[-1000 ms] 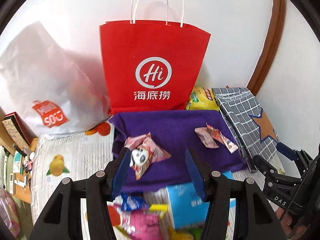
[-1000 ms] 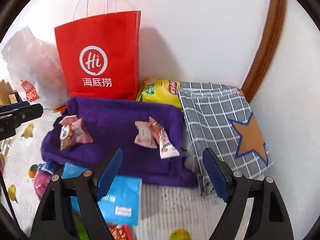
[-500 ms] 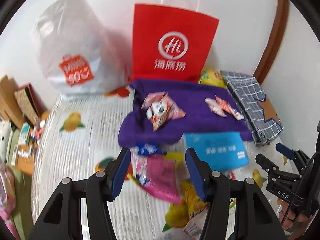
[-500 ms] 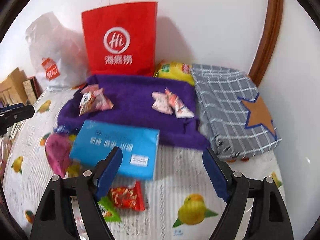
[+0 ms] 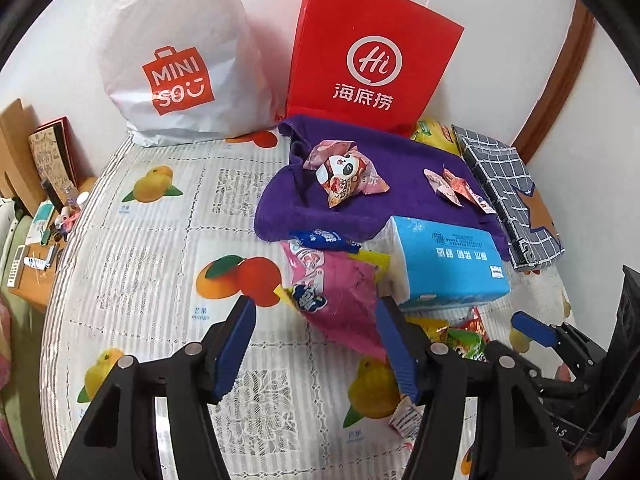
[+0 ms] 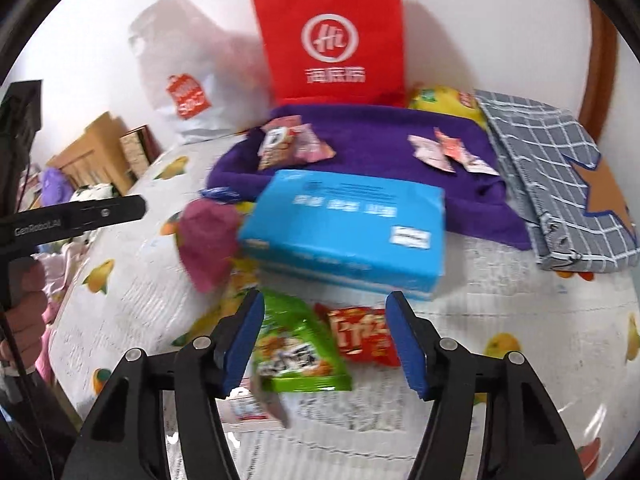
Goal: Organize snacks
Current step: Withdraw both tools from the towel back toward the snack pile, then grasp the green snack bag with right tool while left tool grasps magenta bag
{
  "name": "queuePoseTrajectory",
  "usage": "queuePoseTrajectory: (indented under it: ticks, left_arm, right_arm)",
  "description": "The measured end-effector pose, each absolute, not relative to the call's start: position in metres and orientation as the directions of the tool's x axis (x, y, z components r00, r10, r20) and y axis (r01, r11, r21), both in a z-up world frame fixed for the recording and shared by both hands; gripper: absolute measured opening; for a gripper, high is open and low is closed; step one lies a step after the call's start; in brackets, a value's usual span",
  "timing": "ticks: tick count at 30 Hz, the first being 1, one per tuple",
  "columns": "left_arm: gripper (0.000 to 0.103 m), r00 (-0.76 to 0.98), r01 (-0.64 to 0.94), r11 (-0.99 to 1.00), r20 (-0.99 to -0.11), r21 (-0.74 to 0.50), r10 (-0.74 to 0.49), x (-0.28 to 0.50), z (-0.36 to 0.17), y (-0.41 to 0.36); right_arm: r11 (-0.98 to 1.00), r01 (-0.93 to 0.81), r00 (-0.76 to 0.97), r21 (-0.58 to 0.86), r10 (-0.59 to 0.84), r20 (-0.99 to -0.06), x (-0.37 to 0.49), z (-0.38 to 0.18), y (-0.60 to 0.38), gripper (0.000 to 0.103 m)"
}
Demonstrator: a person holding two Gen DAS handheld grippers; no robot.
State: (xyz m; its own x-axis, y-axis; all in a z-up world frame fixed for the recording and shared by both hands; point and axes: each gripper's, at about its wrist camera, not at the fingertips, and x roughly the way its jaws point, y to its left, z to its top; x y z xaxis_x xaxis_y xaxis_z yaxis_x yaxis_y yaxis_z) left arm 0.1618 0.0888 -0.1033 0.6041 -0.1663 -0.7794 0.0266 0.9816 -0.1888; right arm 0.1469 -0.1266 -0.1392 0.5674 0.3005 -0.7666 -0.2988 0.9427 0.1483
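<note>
Snacks are scattered on the fruit-print cloth before a purple towel. A pink packet is framed by the left hand-held gripper, whose jaws have just been opening. A green packet and red packet lie between the right hand-held gripper, apart though just closing.

You have a pink snack bag lying flat beside a blue wrapper at the purple cloth's near edge, green and red packets flat on the fruit-print tablecloth, and small pink wrapped sweets resting on the cloth.
</note>
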Motion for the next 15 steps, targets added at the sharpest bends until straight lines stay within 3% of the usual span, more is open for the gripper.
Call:
queuePoseTrajectory:
  ticks: [10, 12, 15]
  left_arm:
    - [0.062, 0.571, 0.004, 0.982, -0.806, -0.189, -0.157, 0.156, -0.125, 0.097]
    - [0.062, 0.567, 0.007, 0.983, -0.808, -0.185, -0.156, 0.157, -0.128, 0.096]
    - [0.062, 0.564, 0.014, 0.983, -0.811, -0.182, -0.158, 0.161, -0.131, 0.092]
  right_arm:
    - [0.947, -0.315, 0.520, 0.067, 0.231, -0.822, 0.154, -0.179, -0.105, 0.066]
    - [0.947, -0.319, 0.534, 0.041, 0.215, -0.818, 0.152, -0.182, -0.104, 0.055]
    - [0.943, -0.332, 0.556, 0.028, 0.219, -0.802, 0.145, -0.176, -0.106, 0.048]
